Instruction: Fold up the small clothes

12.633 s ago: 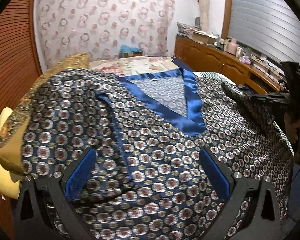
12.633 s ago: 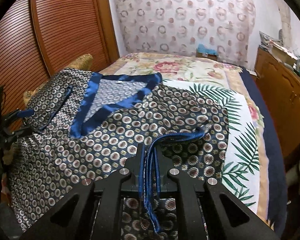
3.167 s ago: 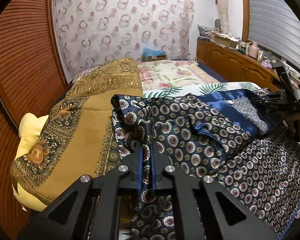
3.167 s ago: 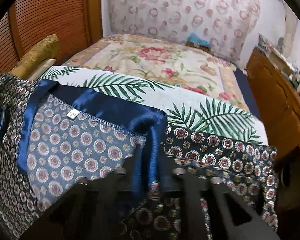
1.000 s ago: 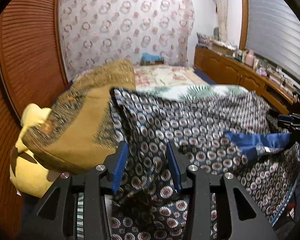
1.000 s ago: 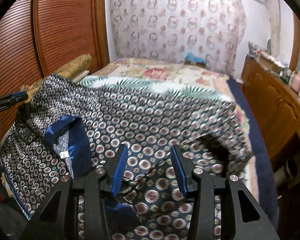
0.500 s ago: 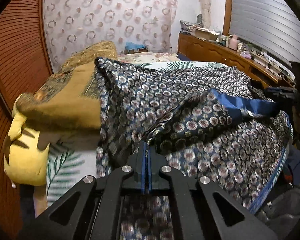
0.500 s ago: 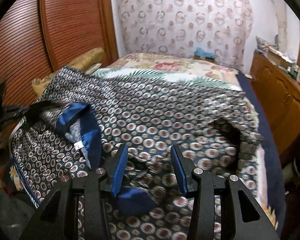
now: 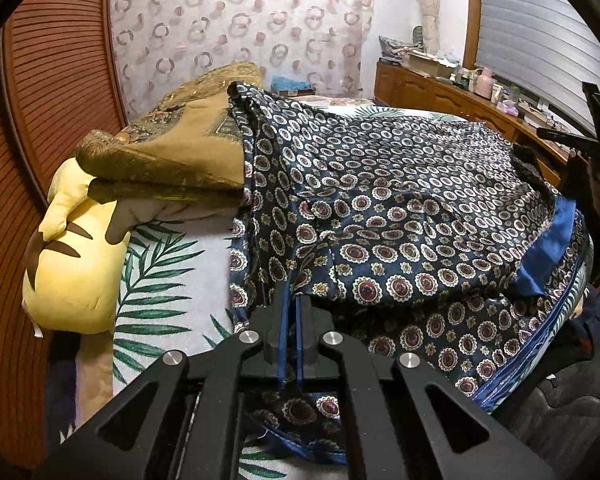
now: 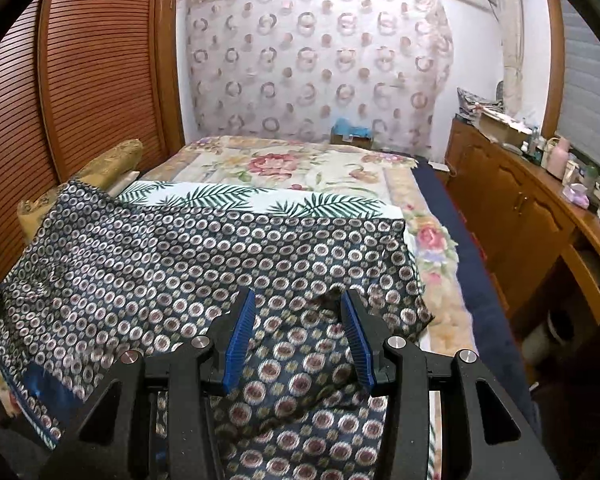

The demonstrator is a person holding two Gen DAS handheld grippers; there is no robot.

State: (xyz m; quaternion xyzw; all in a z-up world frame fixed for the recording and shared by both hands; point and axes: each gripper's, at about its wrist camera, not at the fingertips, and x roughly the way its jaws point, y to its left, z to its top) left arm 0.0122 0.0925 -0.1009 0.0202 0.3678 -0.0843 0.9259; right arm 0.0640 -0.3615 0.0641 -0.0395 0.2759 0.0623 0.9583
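A dark blue satin garment (image 9: 400,200) with a ring-and-medallion print and plain blue trim (image 9: 548,248) lies folded over on the bed. My left gripper (image 9: 291,300) is shut on the garment's near edge, cloth pinched between its pads. The right gripper shows at the far right of the left wrist view (image 9: 592,148). In the right wrist view the same garment (image 10: 204,264) spreads across the bed's near end. My right gripper (image 10: 298,320) is open just above the cloth, blue pads (image 10: 240,336) apart and empty.
A gold embroidered cushion (image 9: 180,148) and a yellow plush pillow (image 9: 68,264) lie left of the garment. The palm-leaf sheet (image 10: 236,196) and floral bedspread (image 10: 284,164) stretch beyond. A wooden dresser (image 10: 540,216) runs along the right. Slatted wooden doors (image 10: 100,72) stand on the left.
The garment has been folded over, hiding the blue neckline. My left gripper shut on the near edge half a second ago and stays shut, lower. My right gripper stays open and has drawn back.
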